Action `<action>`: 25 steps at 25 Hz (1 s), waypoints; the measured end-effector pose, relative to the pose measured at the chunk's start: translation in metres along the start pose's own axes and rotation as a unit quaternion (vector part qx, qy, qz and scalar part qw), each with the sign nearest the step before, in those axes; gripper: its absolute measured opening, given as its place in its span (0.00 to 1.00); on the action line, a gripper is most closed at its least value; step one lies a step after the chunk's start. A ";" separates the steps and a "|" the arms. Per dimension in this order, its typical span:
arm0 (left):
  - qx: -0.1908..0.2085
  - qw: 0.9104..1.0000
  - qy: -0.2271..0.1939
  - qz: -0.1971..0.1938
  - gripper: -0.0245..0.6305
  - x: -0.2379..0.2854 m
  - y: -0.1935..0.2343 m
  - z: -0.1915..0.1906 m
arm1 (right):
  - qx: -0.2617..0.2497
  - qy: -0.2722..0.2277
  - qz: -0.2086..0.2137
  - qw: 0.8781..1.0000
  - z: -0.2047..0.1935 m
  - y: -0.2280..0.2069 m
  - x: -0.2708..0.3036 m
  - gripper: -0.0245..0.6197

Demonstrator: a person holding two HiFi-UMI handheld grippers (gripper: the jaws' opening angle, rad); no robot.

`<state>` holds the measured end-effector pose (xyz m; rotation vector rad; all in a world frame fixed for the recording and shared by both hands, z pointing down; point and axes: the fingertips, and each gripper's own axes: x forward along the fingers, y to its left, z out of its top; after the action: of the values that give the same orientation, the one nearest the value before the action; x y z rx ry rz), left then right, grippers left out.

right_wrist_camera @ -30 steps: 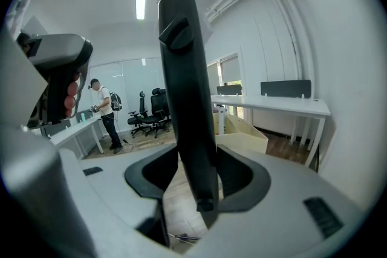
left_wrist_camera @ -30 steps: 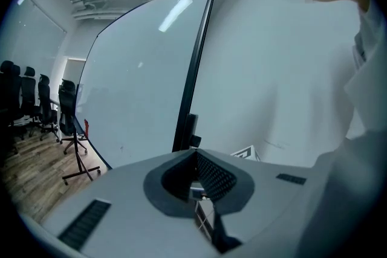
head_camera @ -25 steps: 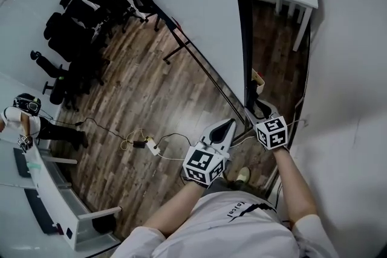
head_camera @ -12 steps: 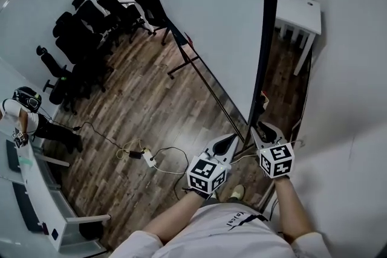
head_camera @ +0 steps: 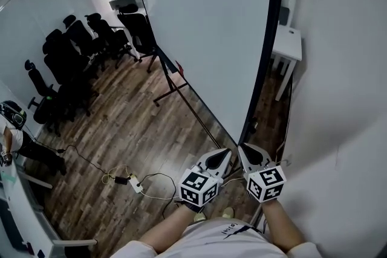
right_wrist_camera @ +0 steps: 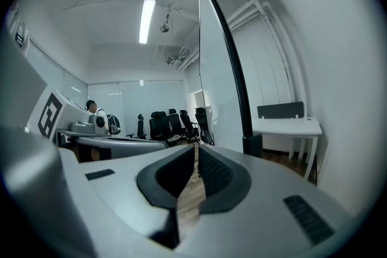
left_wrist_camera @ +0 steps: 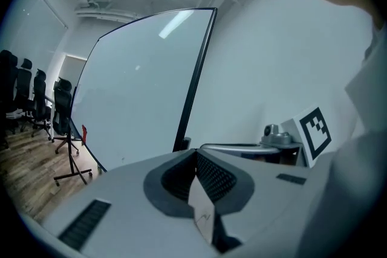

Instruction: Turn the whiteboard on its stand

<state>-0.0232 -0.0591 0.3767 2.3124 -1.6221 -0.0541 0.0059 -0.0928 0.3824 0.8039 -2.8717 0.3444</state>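
The room is bright and evenly lit by a ceiling strip light (right_wrist_camera: 146, 20) up and left of the whiteboard (right_wrist_camera: 213, 75). In the left gripper view the light leaves a pale streak of glare near the whiteboard's top. Shadows below the whiteboard are soft, and every view bows strongly, with black corners.

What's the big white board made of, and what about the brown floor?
The large white whiteboard panel looks smooth and glossy, maybe painted metal or laminate: a streak of light glints on it. The brown plank floor looks like wood or wood-look laminate: grain streaks and board seams show.
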 end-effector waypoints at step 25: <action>0.005 1.000 -0.016 0.013 0.05 -0.029 0.024 0.027 | -0.011 -0.007 0.012 1.000 0.018 0.036 0.017 0.06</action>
<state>-0.0615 -0.0460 0.3535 2.3091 -1.6717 -0.0787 -0.0289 -0.0761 0.3619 0.7714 -2.8953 0.3114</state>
